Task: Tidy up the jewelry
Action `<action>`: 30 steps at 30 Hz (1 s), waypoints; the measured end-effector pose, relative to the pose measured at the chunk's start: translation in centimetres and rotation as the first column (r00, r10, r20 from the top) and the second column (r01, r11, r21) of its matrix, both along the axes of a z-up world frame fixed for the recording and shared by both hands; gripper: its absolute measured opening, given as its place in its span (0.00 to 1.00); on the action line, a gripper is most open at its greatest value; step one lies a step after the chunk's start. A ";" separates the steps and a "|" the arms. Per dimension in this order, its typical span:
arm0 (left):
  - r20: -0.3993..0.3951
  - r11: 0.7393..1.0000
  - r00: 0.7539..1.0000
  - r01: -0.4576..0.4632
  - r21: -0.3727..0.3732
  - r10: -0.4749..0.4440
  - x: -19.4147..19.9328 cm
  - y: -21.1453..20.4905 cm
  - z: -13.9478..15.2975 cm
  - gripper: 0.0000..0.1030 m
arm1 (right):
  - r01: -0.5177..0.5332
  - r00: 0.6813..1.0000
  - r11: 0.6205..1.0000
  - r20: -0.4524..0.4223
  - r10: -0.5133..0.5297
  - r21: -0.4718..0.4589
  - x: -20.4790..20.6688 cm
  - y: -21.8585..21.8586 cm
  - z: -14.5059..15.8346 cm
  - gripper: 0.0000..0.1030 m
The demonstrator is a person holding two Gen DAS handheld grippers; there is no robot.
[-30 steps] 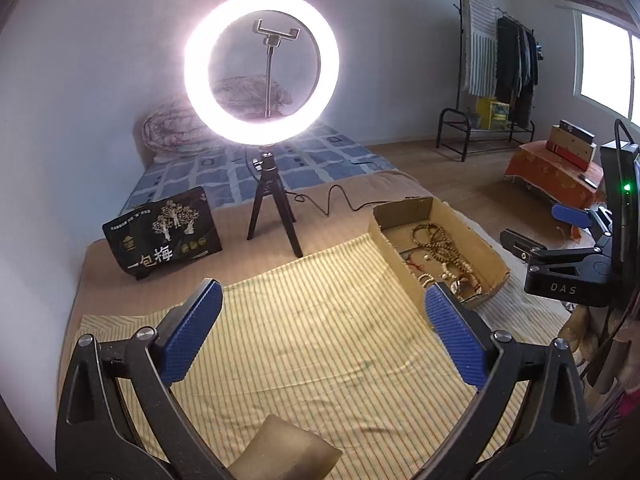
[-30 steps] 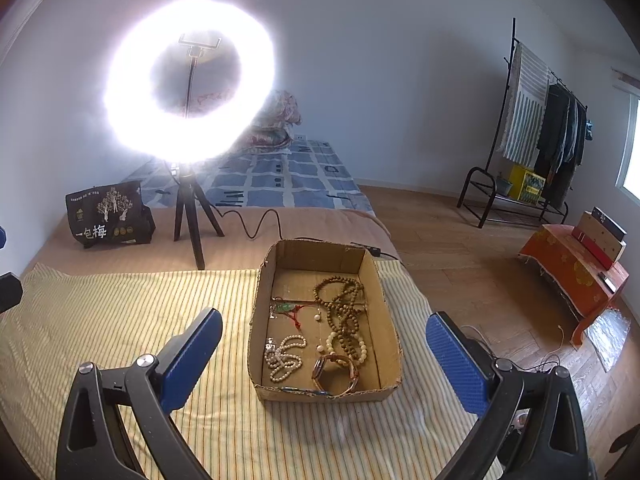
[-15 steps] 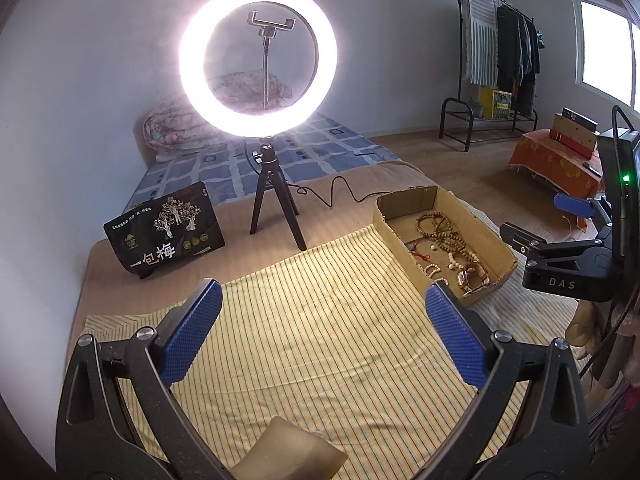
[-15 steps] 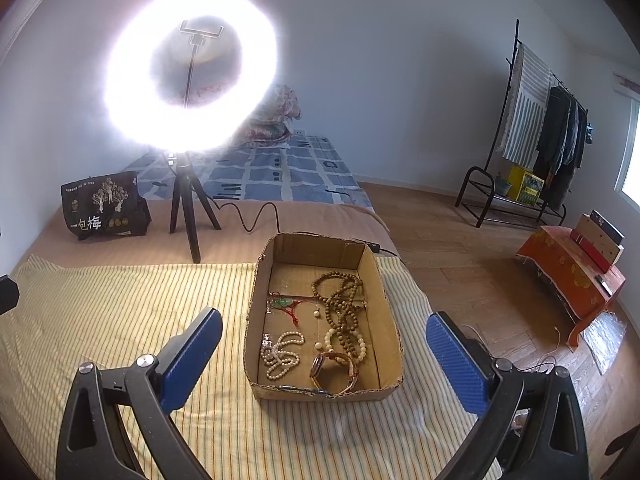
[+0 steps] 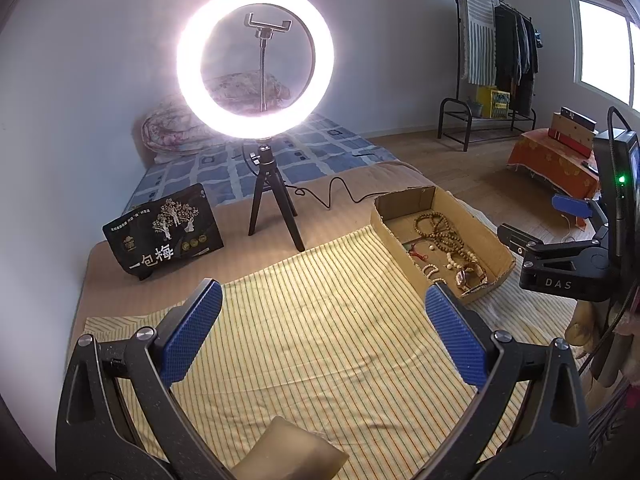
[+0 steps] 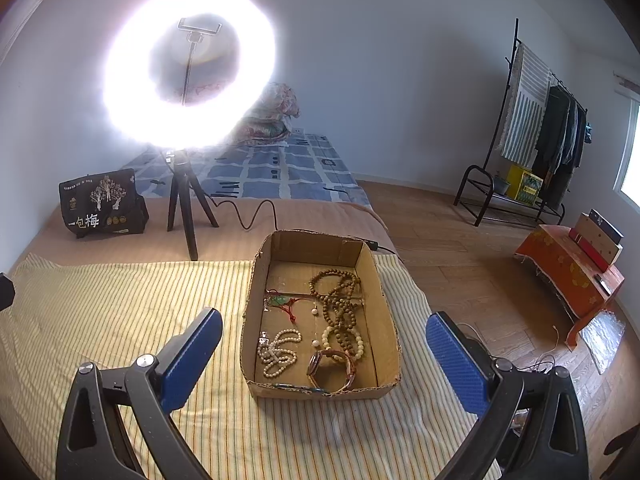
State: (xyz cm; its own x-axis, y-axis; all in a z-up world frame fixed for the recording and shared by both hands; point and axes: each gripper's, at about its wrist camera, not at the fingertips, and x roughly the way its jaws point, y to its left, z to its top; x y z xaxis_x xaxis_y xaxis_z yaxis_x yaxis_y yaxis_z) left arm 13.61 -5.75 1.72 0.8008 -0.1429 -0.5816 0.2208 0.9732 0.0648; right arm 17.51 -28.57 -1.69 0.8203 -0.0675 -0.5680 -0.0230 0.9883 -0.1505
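Note:
A shallow cardboard box (image 6: 386, 320) sits on a yellow striped cloth (image 6: 120, 320) and holds jewelry: a long brown bead necklace (image 6: 340, 300), a white bead bracelet (image 6: 278, 350), a red cord with a green pendant (image 6: 282, 302) and a brown watch (image 6: 332, 366). My right gripper (image 6: 324, 352) is open and empty, held above the box's near end. My left gripper (image 5: 320, 332) is open and empty over the cloth, left of the box (image 5: 490, 240). The right gripper's body shows at the right of the left wrist view (image 5: 568, 268).
A lit ring light on a black tripod (image 5: 272, 200) stands behind the cloth, its cable (image 5: 340, 196) trailing toward the box. A black printed bag (image 5: 164, 232) leans at the back left. A blue mattress, clothes rack (image 6: 532, 140) and orange-covered stand (image 6: 568, 276) lie beyond.
The left wrist view has tilted and shifted a little, so the box now sits lower and further right. The right gripper has drifted slightly over the box. Both stay open.

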 end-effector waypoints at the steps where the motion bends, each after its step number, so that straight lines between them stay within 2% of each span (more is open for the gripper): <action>1: 0.000 1.000 1.000 0.000 0.000 0.000 0.0 0.0 0.0 1.00 | 0.000 1.000 1.000 0.000 0.000 0.000 0.0 0.0 0.0 1.00; 30: -0.002 1.000 1.000 -0.002 -0.003 0.002 0.0 0.0 0.1 1.00 | 0.002 1.000 1.000 0.000 -0.002 -0.006 -0.1 -0.1 -0.2 1.00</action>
State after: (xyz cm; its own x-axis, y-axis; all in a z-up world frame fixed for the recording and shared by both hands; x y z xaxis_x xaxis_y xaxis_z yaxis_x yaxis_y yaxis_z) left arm 13.57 -5.72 1.79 0.8000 -0.1430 -0.5827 0.2189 0.9738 0.0616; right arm 17.45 -28.71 -1.86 0.8202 -0.0725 -0.5675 -0.0207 0.9875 -0.1560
